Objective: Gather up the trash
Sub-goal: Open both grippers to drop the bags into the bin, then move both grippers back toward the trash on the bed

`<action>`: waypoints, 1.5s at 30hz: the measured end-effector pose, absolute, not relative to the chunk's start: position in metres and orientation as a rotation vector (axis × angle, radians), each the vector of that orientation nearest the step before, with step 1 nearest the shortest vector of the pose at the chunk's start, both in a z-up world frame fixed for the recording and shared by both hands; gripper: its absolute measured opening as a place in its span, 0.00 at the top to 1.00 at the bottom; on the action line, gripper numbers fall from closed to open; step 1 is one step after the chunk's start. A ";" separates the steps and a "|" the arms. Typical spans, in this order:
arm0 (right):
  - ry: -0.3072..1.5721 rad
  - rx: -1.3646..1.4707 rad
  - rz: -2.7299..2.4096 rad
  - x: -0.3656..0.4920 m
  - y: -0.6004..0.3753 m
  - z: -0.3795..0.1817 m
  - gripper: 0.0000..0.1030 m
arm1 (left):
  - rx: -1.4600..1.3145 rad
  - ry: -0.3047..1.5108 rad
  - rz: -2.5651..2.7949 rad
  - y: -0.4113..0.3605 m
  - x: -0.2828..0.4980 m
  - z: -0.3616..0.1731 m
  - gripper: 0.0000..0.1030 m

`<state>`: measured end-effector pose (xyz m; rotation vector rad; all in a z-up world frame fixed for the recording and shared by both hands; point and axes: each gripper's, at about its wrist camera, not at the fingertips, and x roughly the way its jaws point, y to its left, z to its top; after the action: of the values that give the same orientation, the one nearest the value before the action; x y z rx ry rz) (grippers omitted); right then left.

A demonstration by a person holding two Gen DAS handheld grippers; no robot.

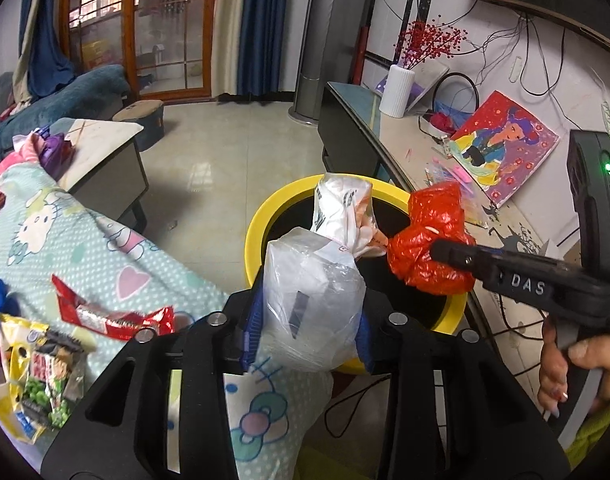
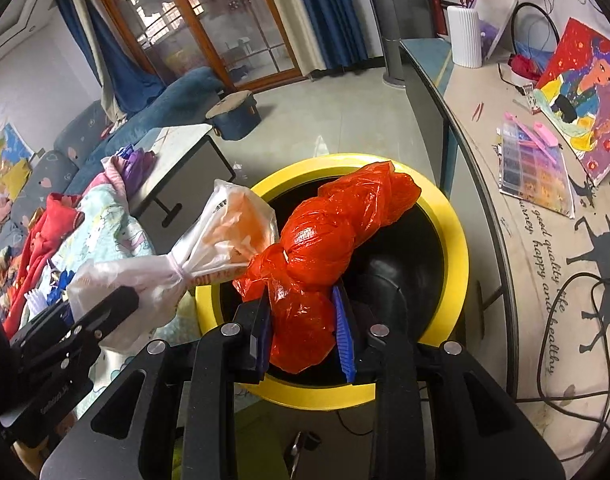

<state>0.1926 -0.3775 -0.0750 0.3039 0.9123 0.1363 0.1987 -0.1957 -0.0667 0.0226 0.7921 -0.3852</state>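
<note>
Red bag [image 2: 325,248] between right claw [image 2: 305,332] pads (over bin [image 2: 453,248])

A living room. Far ahead, wood-framed glass doors [image 1: 145,32] stand between blue curtains [image 1: 261,24]. To the left lie a cartoon-print blanket [image 1: 85,248] and, beyond it, a low white-topped table [image 1: 105,140] and a blue sofa [image 1: 65,96]. To the right runs a curved counter [image 2: 553,264] bearing a white ribbed vase [image 1: 397,90] of red berries [image 1: 433,40], a bright portrait painting [image 1: 505,148] and black cables [image 2: 585,320].
</note>
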 end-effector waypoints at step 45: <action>0.617 0.243 0.194 0.130 -0.301 0.003 0.25 | -0.214 0.544 -0.214 -0.086 0.130 -0.001 0.11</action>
<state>0.1299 -0.3013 0.0028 0.2428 0.6169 0.1938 0.1304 -0.0860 -0.0014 -0.2142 0.5441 -0.2142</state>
